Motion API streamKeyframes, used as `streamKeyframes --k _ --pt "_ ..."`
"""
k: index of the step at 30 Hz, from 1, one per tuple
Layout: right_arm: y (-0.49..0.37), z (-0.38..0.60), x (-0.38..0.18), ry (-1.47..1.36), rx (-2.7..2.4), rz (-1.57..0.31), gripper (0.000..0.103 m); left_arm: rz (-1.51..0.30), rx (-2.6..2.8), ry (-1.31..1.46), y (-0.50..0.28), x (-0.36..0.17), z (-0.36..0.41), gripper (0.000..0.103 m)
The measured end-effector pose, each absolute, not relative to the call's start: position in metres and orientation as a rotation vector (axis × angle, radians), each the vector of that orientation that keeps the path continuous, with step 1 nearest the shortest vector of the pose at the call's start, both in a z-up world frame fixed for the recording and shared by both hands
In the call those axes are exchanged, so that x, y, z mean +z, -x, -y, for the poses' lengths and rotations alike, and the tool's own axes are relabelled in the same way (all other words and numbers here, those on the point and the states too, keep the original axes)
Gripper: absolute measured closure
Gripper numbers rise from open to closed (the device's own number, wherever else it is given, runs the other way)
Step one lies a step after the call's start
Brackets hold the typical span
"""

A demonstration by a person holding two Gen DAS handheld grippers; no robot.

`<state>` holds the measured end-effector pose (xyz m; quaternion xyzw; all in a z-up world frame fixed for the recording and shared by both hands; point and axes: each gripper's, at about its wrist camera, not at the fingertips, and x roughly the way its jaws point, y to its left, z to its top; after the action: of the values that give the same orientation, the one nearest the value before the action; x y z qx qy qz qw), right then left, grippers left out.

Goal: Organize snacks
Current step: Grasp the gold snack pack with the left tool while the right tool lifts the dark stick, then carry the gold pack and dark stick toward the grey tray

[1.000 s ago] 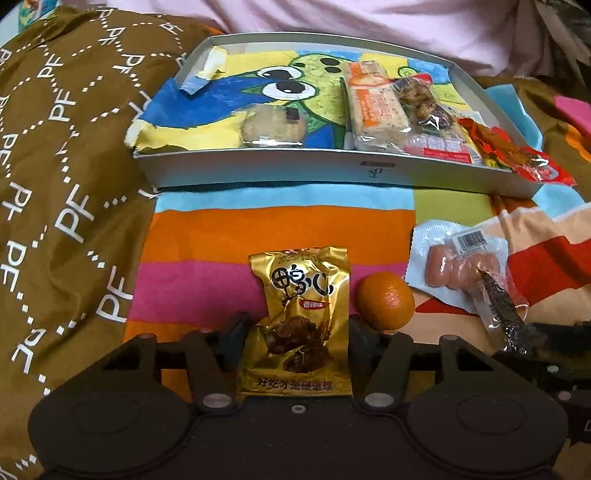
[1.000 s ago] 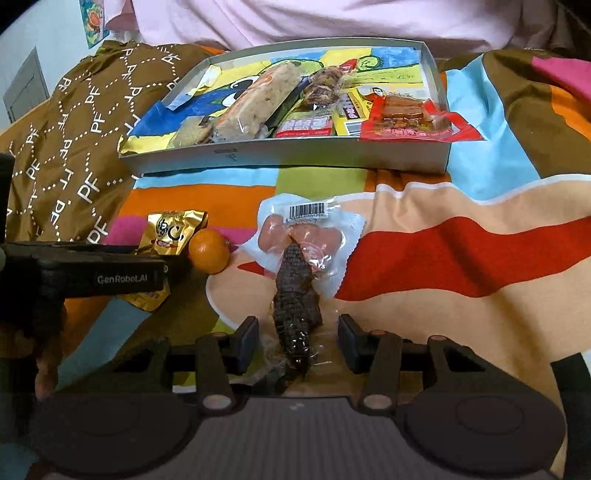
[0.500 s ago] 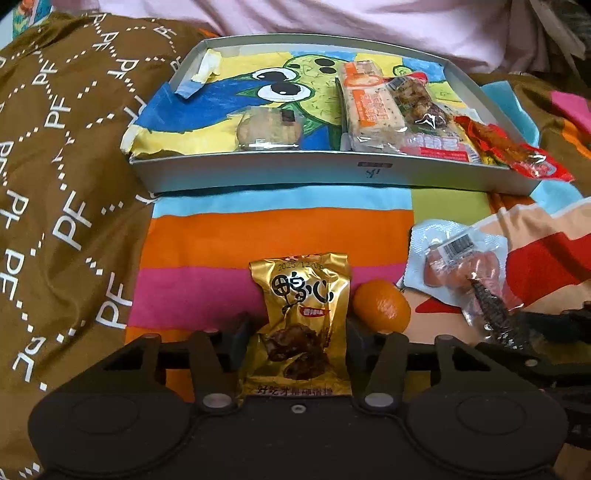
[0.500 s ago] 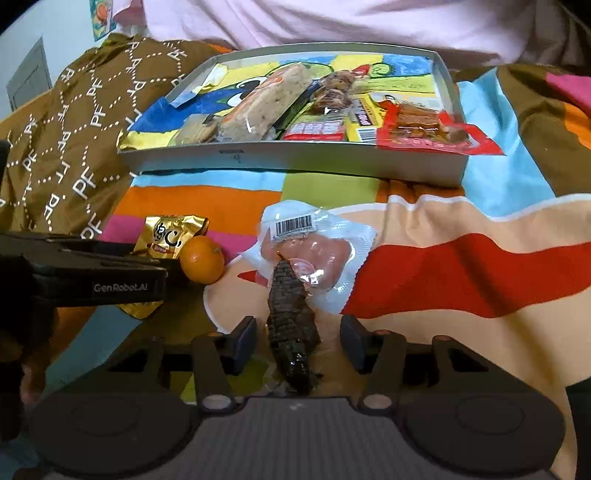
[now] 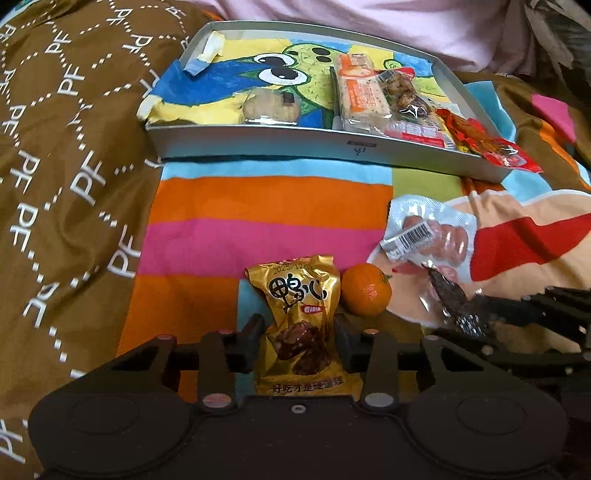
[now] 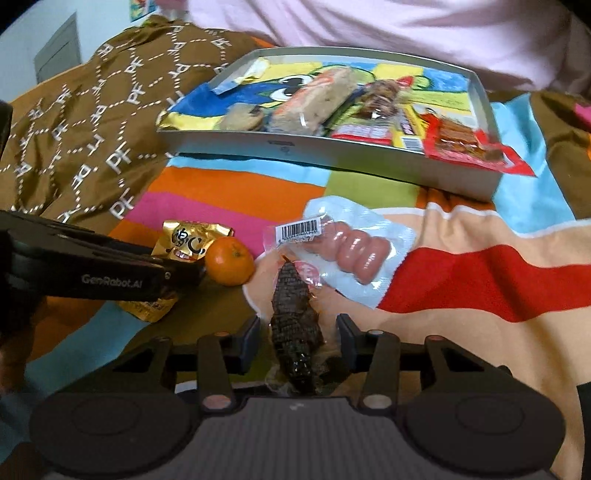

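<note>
A gold snack packet (image 5: 301,325) lies between the fingers of my left gripper (image 5: 299,334), whose jaws touch its sides. A dark dried-meat snack in clear wrap (image 6: 295,332) lies between the fingers of my right gripper (image 6: 297,338), with gaps on both sides. A mandarin (image 5: 365,293) sits beside the gold packet, also in the right wrist view (image 6: 229,260). A sausage pack with a barcode (image 6: 347,251) lies just beyond the dark snack. The grey tray (image 5: 332,147) holds several wrapped snacks.
The tray (image 6: 332,155) rests on a striped blanket (image 5: 266,206). A brown patterned quilt (image 5: 66,166) rises on the left. A red packet (image 6: 472,147) overhangs the tray's right corner. A pink pillow (image 6: 369,26) lies behind the tray.
Both grippers have tilted and shifted a little. The left jaws have closed in against the gold packet. The dark snack stays between the right fingers.
</note>
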<state>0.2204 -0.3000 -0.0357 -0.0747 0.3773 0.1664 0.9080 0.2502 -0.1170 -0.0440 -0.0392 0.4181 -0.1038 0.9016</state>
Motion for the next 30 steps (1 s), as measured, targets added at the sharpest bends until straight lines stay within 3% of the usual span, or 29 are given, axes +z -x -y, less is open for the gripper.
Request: streamKeyframes --k 13,22,27,29,30 --pt "-0.199 0.283 -0.027 0.310 0.305 -0.666 0.054 -0.788 -0.217 0.021 -0.220 -0.039 0.112 0.070" --pt "-0.185 0.269 -0.025 0.410 0.297 -0.617 0.054 -0.777 -0.220 -0.014 -0.214 -0.039 0.111 0.069" --pt "-0.185 0.270 -0.025 0.409 0.292 -0.614 0.054 -0.822 -0.229 -0.003 -0.220 -0.042 0.112 0.044" --pt "-0.185 0.271 -0.025 0.408 0.289 -0.613 0.054 -0.837 -0.222 0.017 -0.222 -0.045 0.111 0.029" --pt "-0.186 0.271 -0.025 0.406 0.287 -0.611 0.054 -0.843 -0.221 0.017 -0.224 -0.047 0.111 0.028"
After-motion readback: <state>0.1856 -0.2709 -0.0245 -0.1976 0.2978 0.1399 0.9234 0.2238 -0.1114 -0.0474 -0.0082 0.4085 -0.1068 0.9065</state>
